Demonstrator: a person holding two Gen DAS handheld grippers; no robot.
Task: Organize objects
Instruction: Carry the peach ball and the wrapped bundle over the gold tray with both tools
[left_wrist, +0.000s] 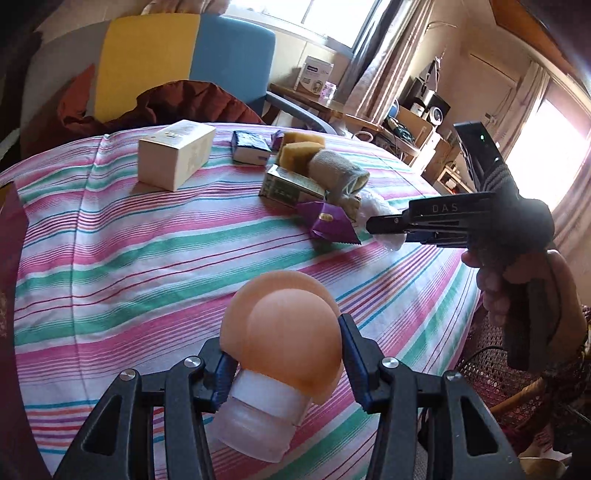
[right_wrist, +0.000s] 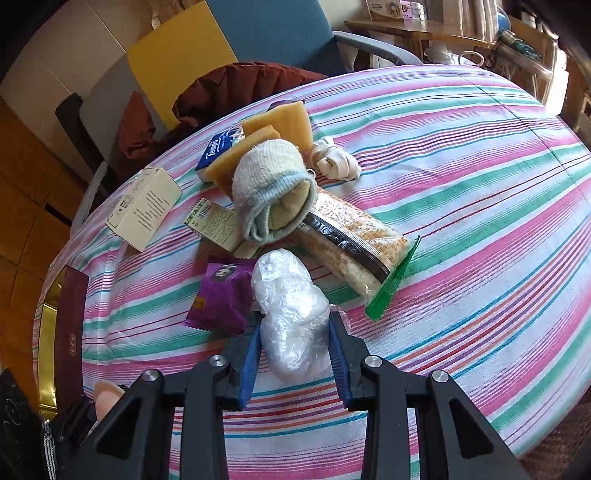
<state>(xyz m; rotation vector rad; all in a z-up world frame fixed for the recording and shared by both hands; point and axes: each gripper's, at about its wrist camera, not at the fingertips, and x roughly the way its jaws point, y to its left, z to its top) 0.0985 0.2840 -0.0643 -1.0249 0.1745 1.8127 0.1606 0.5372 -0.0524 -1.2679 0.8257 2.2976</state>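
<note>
My left gripper (left_wrist: 290, 363) is shut on a peach-domed bottle (left_wrist: 284, 332) with a frosted white base, held just above the striped tablecloth (left_wrist: 147, 266); its dome also peeks in at the lower left of the right wrist view (right_wrist: 107, 397). My right gripper (right_wrist: 295, 332) is shut on a clear-plastic-wrapped white bundle (right_wrist: 291, 306) resting on the cloth. In the left wrist view the right gripper (left_wrist: 384, 225) comes in from the right, carried by a person's hand (left_wrist: 495, 288). A purple snack packet (right_wrist: 221, 295) lies just left of the bundle.
Behind the bundle sits a pile: a rolled sock (right_wrist: 273, 192), yellow sponges (right_wrist: 284, 118), a blue tissue pack (right_wrist: 218, 151), a green-labelled box (right_wrist: 218, 225), a zip bag of grain (right_wrist: 354, 240) and a knotted white cloth (right_wrist: 334, 160). A cream box (right_wrist: 144, 206) stands left. A chair (left_wrist: 229, 55) is beyond.
</note>
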